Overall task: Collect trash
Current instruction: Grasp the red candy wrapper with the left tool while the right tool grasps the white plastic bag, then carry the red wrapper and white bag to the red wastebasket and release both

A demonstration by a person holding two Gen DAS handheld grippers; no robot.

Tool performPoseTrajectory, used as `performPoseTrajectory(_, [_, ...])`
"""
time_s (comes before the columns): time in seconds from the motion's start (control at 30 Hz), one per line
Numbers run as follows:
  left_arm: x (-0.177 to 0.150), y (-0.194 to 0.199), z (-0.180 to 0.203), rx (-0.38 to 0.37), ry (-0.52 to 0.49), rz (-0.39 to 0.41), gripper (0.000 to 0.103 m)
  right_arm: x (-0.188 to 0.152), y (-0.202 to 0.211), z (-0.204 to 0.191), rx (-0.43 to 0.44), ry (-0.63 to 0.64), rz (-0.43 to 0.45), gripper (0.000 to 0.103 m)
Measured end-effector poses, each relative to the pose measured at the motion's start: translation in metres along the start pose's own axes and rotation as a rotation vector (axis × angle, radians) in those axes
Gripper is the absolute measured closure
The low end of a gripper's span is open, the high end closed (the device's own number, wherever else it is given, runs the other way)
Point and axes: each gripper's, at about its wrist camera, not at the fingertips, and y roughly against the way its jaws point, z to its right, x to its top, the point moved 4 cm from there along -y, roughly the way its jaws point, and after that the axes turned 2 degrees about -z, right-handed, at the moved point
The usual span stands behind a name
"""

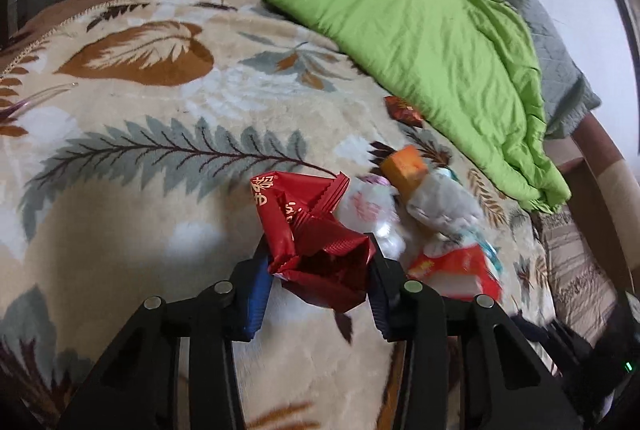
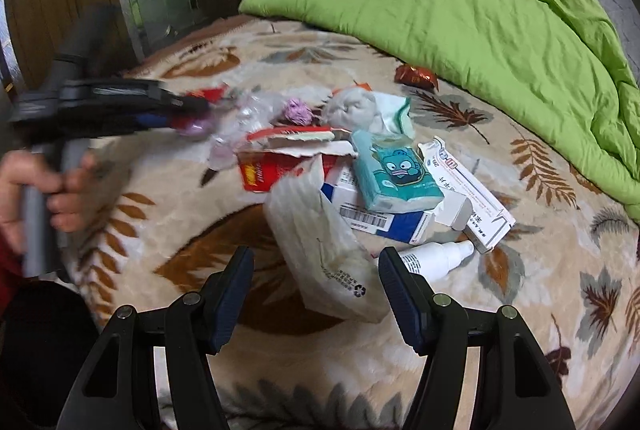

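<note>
Your left gripper [image 1: 320, 262] clamps the red wrapper [image 1: 316, 242]; your right gripper [image 2: 316, 262] stands open around the white tissue pack [image 2: 324, 246], teal pack [image 2: 396, 173] at one o'clock.

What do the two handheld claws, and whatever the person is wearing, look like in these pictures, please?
Both the left claw and right claw have black angular linkages with round silver pins and blue ribbed pads. Seen side-on, the left one has a grey handle. A dark red sleeve shows.

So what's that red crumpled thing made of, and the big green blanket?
The red wrapper looks like thin shiny foil or plastic film: it glints and holds sharp creases. The green quilt looks like soft matte padded cloth, probably cotton or polyester: puffy, with fine wrinkles.
</note>
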Motion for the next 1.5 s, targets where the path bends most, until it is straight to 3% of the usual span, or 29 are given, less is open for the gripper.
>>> performPoseTrajectory(0.1, [-0.006, 0.013, 0.007, -0.02, -0.02, 0.023, 0.062, -0.001, -0.01, 0.001, -0.052, 0.02, -0.028, 0.035])
performPoseTrajectory(0.2, [-0.013, 0.027, 0.019, -0.028, -0.062, 0.051, 0.062, -0.006, -0.01, -0.002, -0.087, 0.031, -0.029, 0.056])
performPoseTrajectory(0.37, [-0.028, 0.045, 0.039, -0.051, -0.116, 0.082, 0.062, -0.016, -0.001, -0.002, -0.082, -0.02, -0.02, 0.066])
performPoseTrajectory(0.7, [-0.062, 0.069, 0.077, -0.078, -0.232, 0.11, 0.062, -0.033, 0.047, 0.001, 0.016, -0.224, 0.056, 0.067])
performPoseTrajectory(1.03, [-0.097, 0.074, 0.124, -0.14, -0.346, 0.077, 0.062, -0.082, 0.097, 0.027, 0.087, -0.489, 0.129, 0.067])
performPoseTrajectory(1.33, [-0.151, 0.073, 0.198, -0.278, -0.498, -0.008, 0.062, -0.15, 0.156, 0.068, 0.03, -0.681, 0.161, 0.067])
performPoseTrajectory(1.5, [-0.198, 0.073, 0.255, -0.376, -0.625, -0.089, 0.062, -0.212, 0.201, 0.099, -0.077, -0.799, 0.153, 0.067])
